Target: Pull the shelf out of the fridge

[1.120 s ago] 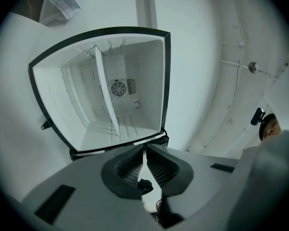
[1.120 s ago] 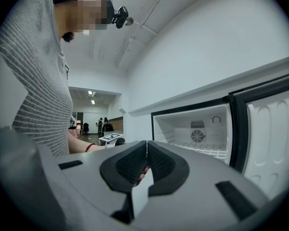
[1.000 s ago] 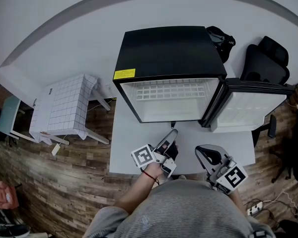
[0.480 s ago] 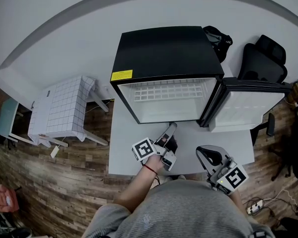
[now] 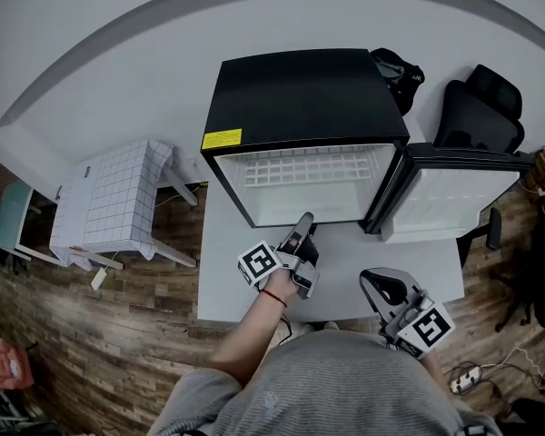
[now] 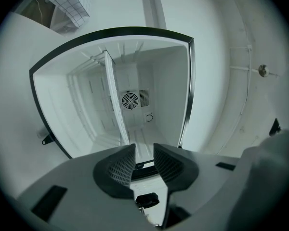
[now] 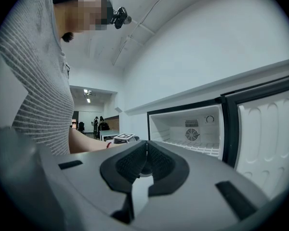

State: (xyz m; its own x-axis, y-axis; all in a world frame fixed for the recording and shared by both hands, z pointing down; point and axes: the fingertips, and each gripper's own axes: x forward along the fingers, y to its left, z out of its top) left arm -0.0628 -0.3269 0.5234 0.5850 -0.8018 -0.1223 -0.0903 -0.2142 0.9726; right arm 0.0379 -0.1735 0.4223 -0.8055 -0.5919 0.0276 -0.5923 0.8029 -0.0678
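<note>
The black mini fridge [image 5: 300,89] stands open on the white table [image 5: 225,271], its door [image 5: 454,193] swung out to the right. Inside lies the white wire shelf [image 5: 304,166], level and fully in. In the left gripper view the picture is rolled, so the shelf [image 6: 114,97] shows edge-on. My left gripper [image 5: 304,219] points into the lower opening, just before the fridge's front edge. Its jaws have just been opening and hold nothing [image 6: 141,150]. My right gripper [image 5: 374,282] rests near the table's front right, shut and empty [image 7: 145,146], facing the fridge [image 7: 192,124].
A black office chair [image 5: 486,107] and a black bag [image 5: 398,66] stand behind the fridge at the right. A small table with a grid-patterned cloth [image 5: 118,193] stands to the left on the wooden floor. The open door blocks the table's right side.
My left gripper has moved forward across the table up to the fridge opening, and its jaws have parted. The right gripper has kept still.
</note>
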